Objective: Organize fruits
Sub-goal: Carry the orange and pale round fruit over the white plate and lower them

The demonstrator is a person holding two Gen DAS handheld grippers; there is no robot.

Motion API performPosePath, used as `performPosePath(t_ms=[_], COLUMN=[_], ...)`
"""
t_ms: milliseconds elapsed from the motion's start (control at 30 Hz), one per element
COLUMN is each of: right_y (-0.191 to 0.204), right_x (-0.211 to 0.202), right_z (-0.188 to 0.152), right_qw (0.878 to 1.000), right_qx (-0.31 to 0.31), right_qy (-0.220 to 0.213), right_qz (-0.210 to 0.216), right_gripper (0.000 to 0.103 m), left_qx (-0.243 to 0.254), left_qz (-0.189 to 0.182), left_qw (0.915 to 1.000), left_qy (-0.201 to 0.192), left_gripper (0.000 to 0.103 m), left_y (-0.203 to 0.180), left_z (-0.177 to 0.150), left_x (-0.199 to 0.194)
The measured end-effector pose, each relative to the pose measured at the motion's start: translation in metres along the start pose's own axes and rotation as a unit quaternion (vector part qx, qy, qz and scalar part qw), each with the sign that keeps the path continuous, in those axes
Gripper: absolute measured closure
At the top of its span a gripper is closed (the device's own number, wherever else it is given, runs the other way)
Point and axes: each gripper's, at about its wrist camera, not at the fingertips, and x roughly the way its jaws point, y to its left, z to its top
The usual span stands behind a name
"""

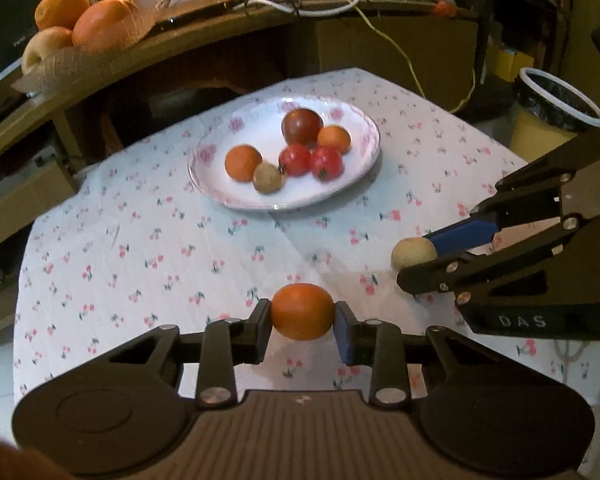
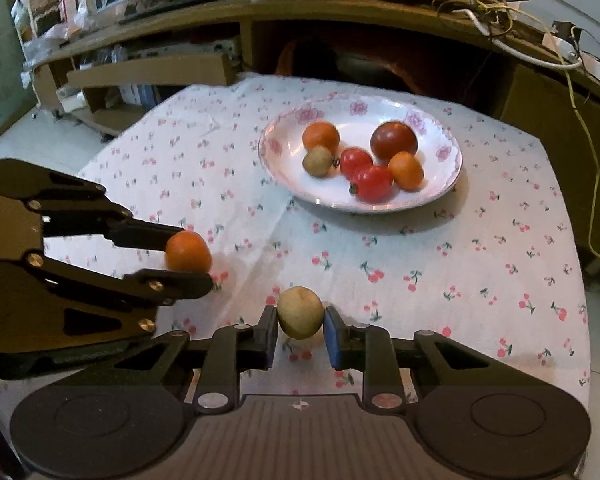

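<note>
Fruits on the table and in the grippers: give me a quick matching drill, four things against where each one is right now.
Things:
1. orange fruit
2. pale yellow fruit
3. dark red fruit
4. big oranges

Places:
A. on the shelf behind the table
B. held by the left gripper
C. on the plate
D. held by the right gripper

Pairs: 1-B, 2-D, 3-C, 4-A

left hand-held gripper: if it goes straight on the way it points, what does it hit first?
Probably the plate. The left hand-held gripper, shut on an orange, points across bare tablecloth at the plate's near rim. It seems to be held above the cloth, so it might instead pass over the rim and reach the fruit first.
</note>
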Motion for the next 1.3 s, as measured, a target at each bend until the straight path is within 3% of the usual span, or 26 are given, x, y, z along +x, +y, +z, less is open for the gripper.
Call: performPosePath(t_ms=[567, 1300], right_y=[-0.011, -0.041], right_x=[-0.013, -0.003], right_z=[0.016, 0.064], right_qw=[0.999, 0.993], right_qx=[0.032, 0.077], right_qy=[-0.03, -0.077], right_qz=[-0.005, -0.038], right_gripper=[0.078, 0.076], left_qx=[-0.008, -0.023], left_qz=[0.007, 0.053], left_qw=[0.9997, 0.9968], left_qy=[-0.021, -0.056], left_gripper=[0.065, 0.065], left_y=[-0.002, 0.019], left_z=[0.026, 0.085], left_x=[-0.001, 0.018])
